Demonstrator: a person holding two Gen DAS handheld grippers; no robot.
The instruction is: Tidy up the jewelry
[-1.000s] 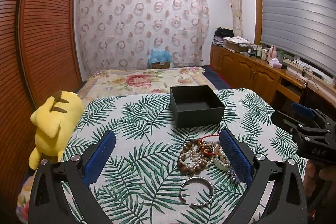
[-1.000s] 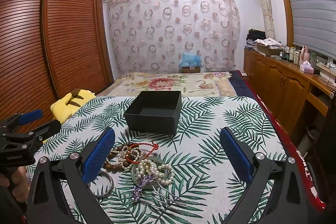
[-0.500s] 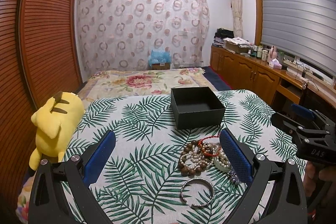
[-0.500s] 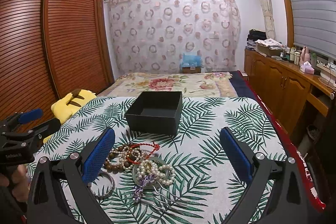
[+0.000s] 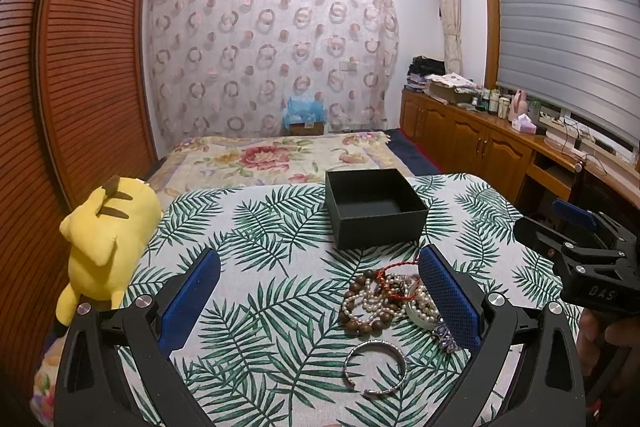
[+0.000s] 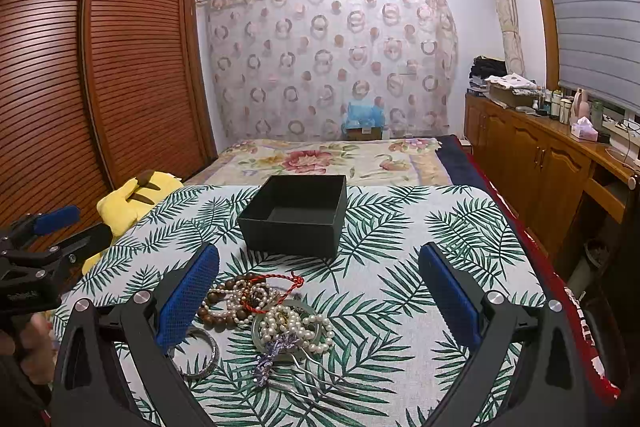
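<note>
A: We see a matt black box (image 6: 296, 223), cardboard by the look, on a printed cloth cover (image 6: 404, 267).

B: We mark the bangle (image 5: 375, 367) as shiny metal, the wooden beads (image 5: 362, 325) as dark and polished, the pearls (image 6: 298, 327) as glossy.

A: Red cord (image 6: 276, 287) is twisted thread. Gripper pads (image 5: 450, 301) look like rough blue mesh on matt black plastic.

B: We add the plush toy (image 5: 102, 243), soft yellow fabric, and the wardrobe (image 6: 100, 67), slatted varnished wood.

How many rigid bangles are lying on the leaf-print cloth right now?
2: a silver bangle nearest the left gripper, apart from the pile, and a pale bangle under the pearls in the pile. The tangle may hide more.
</note>
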